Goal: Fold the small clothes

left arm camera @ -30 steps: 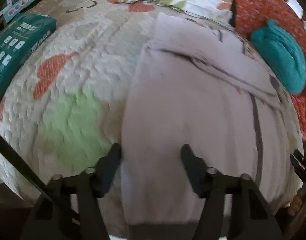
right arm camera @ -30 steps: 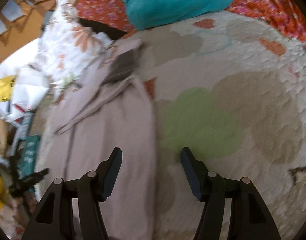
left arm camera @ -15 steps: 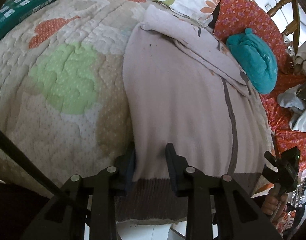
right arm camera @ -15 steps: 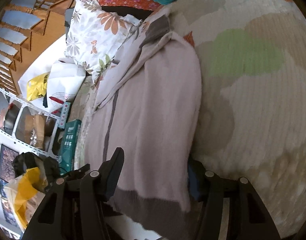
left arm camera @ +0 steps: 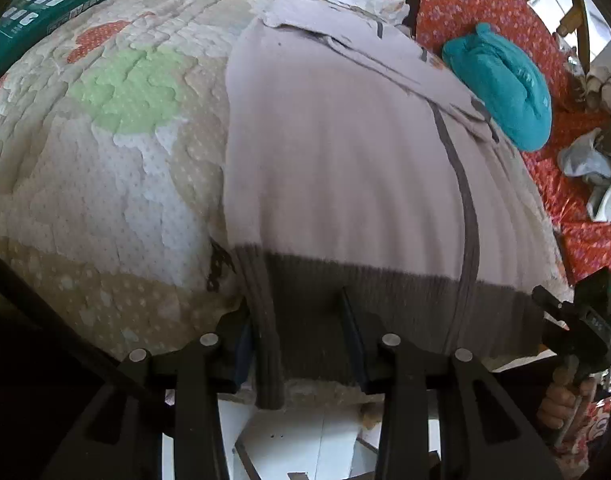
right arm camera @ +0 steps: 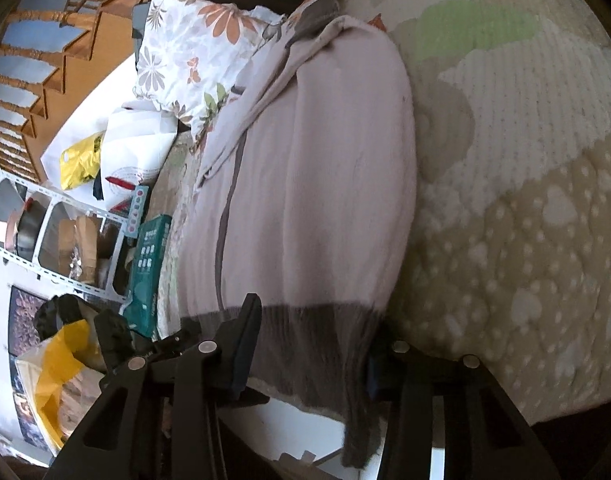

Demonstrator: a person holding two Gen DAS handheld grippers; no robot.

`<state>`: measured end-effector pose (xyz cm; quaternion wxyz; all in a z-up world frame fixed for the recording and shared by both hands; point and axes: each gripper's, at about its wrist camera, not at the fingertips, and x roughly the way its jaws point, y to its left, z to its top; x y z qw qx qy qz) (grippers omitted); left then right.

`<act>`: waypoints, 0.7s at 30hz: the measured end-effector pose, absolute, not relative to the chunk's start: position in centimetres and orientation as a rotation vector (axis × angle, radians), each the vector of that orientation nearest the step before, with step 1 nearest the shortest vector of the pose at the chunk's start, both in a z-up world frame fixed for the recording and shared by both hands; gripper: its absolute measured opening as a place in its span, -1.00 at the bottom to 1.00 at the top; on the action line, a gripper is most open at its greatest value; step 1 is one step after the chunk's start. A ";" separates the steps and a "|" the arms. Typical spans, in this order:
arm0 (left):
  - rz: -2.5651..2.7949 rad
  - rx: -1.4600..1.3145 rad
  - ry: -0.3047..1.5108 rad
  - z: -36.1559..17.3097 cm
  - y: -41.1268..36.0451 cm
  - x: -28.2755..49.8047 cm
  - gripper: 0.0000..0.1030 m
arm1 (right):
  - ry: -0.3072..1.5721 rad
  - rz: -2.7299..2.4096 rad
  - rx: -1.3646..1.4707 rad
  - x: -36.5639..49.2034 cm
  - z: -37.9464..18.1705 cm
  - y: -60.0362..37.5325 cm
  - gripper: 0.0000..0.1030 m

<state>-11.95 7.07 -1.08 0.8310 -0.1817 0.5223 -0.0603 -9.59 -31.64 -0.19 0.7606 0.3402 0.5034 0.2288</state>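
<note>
My left gripper point(left arm camera: 295, 336) and right gripper point(right arm camera: 311, 350), both spread, straddle the sweater's point(left arm camera: 345, 152) ribbed hem point(left arm camera: 385, 292). Risk: clamping catches the quilt point(left arm camera: 105, 184) underneath.

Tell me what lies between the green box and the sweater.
Left wrist view: only bare quilt lies between green box and sweater.

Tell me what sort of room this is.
Most likely a lived-in bedroom: a quilted bedspread with a floral pillow at its head, the pale sweater spread on it, and cluttered shelves alongside.
</note>
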 end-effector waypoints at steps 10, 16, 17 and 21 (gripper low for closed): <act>-0.016 -0.398 1.037 1.4 9.4 -12.6 -0.86 | 1.112 0.438 0.623 -10.6 0.5 -30.0 -0.81; -0.073 -0.440 0.933 6.2 9.9 -15.9 -0.87 | 1.024 0.508 0.665 -14.0 4.4 -31.7 -0.83; -0.075 -0.438 0.929 6.4 9.7 -16.1 -0.87 | 1.022 0.518 0.677 -14.4 4.6 -31.8 -0.83; -0.106 -0.458 0.932 7.2 9.0 -16.2 -0.87 | 1.024 0.543 0.642 -15.0 5.7 -30.6 -0.83</act>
